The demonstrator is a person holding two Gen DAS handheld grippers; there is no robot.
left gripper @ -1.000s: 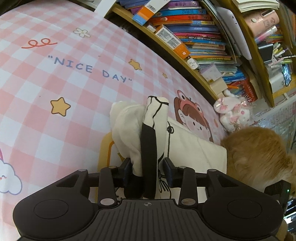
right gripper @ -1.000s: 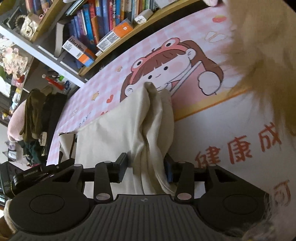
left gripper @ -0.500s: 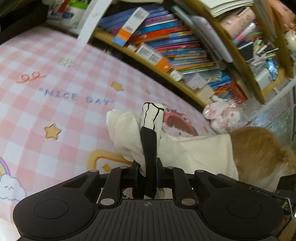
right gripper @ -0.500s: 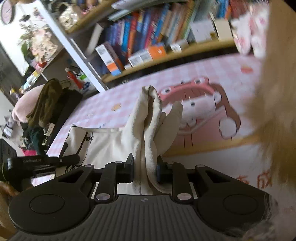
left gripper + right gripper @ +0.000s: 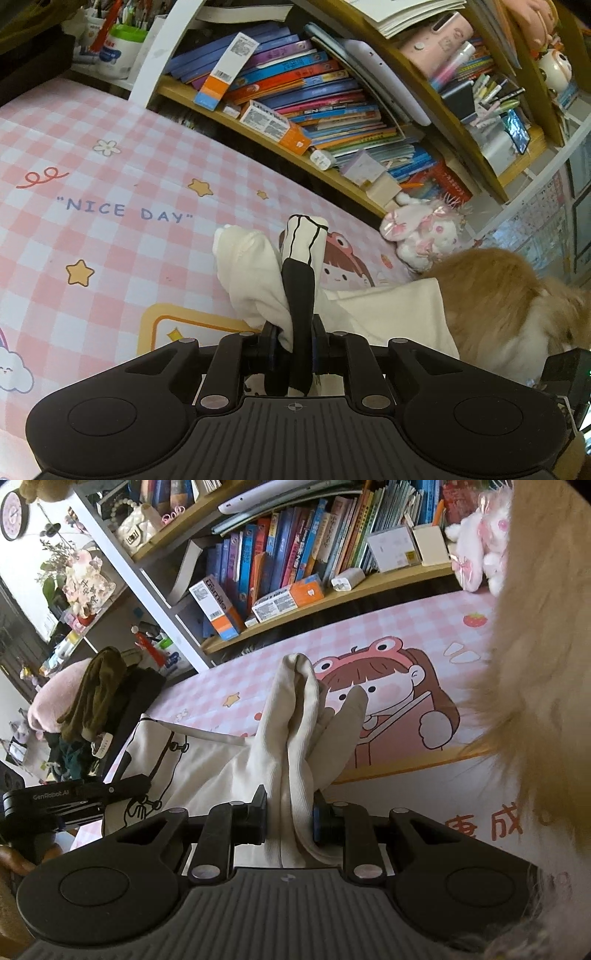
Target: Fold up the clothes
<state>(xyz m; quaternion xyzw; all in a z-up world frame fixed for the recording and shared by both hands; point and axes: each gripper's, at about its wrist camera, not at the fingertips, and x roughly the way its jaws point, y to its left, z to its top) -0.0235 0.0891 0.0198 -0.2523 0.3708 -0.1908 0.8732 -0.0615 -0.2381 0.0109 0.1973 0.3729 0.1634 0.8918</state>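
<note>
A cream shirt with a black line drawing (image 5: pixel 391 310) lies partly lifted off the pink checked mat (image 5: pixel 110 236). My left gripper (image 5: pixel 293 343) is shut on a bunched edge of the shirt with a black band, which sticks up between the jaws. My right gripper (image 5: pixel 290 818) is shut on another bunched cream edge of the shirt (image 5: pixel 291 731), held up off the mat. The left gripper's body shows at the left of the right wrist view (image 5: pixel 74 801).
A furry orange-and-white pet (image 5: pixel 498 299) sits on the mat right beside the shirt and fills the right of the right wrist view (image 5: pixel 535 664). A bookshelf (image 5: pixel 314 96) lines the far edge. A pink plush toy (image 5: pixel 421 229) and a pile of clothes (image 5: pixel 92 701) lie nearby.
Both grippers closed on the shirt's edges and lifted them up off the mat. The pet has shifted beside the shirt.
</note>
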